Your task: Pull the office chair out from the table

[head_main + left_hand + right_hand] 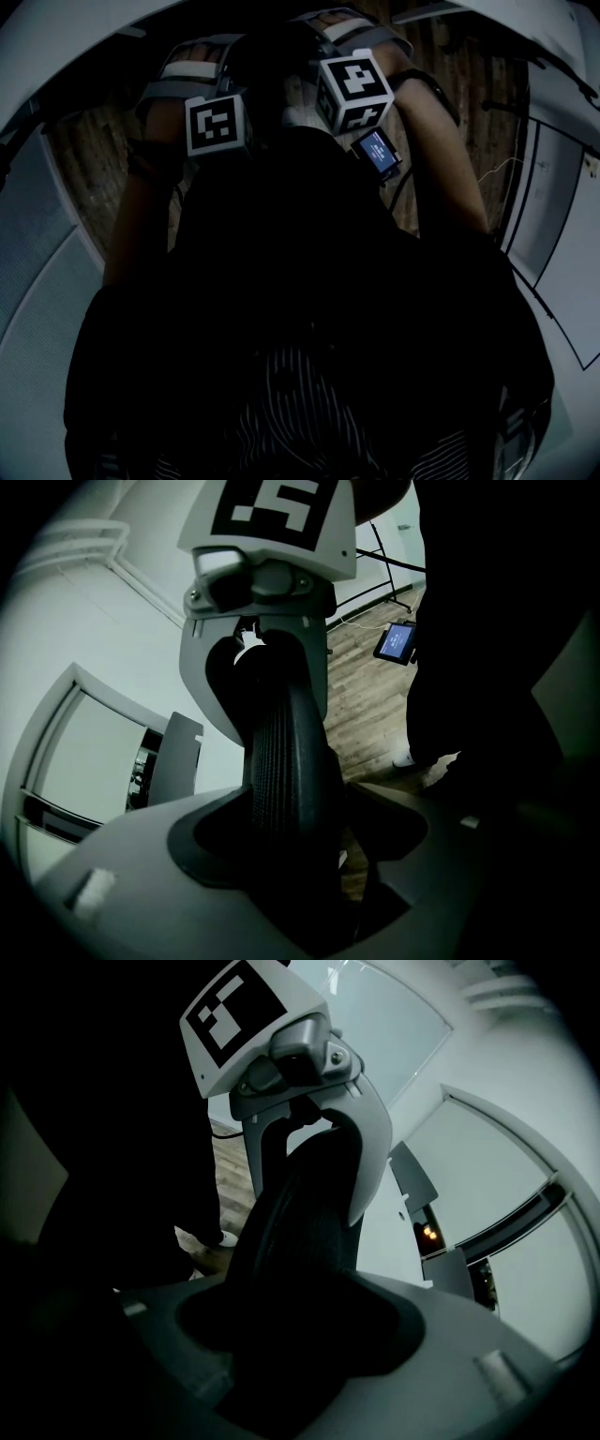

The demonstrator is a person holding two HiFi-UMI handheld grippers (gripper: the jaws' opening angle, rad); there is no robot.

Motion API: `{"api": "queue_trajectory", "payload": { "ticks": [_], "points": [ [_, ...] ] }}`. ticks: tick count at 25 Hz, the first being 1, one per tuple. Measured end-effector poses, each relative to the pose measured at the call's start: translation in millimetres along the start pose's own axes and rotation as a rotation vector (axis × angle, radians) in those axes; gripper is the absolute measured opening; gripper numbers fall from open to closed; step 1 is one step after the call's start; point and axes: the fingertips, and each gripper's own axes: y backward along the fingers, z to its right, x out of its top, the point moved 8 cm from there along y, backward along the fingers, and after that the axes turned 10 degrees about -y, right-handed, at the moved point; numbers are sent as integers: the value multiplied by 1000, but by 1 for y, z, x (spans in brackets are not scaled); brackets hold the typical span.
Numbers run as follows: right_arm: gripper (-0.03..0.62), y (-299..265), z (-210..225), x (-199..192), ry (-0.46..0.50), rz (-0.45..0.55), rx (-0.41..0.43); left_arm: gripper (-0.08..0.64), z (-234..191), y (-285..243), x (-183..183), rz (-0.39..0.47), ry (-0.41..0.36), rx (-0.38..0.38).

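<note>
The office chair shows only as a black mesh back edge (289, 780), also seen as a dark rim (295, 1232) in the right gripper view. My left gripper (300, 855) is shut on this edge. My right gripper (300, 1335) is shut on the same edge and faces the left one. Each gripper view shows the other gripper across the rim: the right one (272, 583) and the left one (281, 1054). In the head view both marker cubes, left (217, 127) and right (353, 91), sit side by side at the top, with the dark chair back (272, 66) between them. The seat and the wheels are hidden.
Wood floor (459, 84) lies beneath. White walls and glass panels (562, 234) curve round both sides. A small lit screen (378, 153) hangs by the right gripper. A thin cable (497, 173) trails on the floor. A person's dark body fills the lower head view.
</note>
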Motion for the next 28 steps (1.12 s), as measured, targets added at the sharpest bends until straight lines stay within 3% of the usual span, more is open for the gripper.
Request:
{"api": "queue_trajectory", "payload": {
  "ticks": [14, 21, 28],
  "points": [
    [245, 9, -22, -16, 148, 16, -40, 313, 15, -7, 22, -73, 89, 70],
    [242, -11, -19, -26, 128, -9, -26, 302, 8, -27, 11, -35, 123, 82],
    [252, -13, -15, -45, 78, -39, 0, 299, 2, -38, 20, -22, 88, 62]
  ]
}}
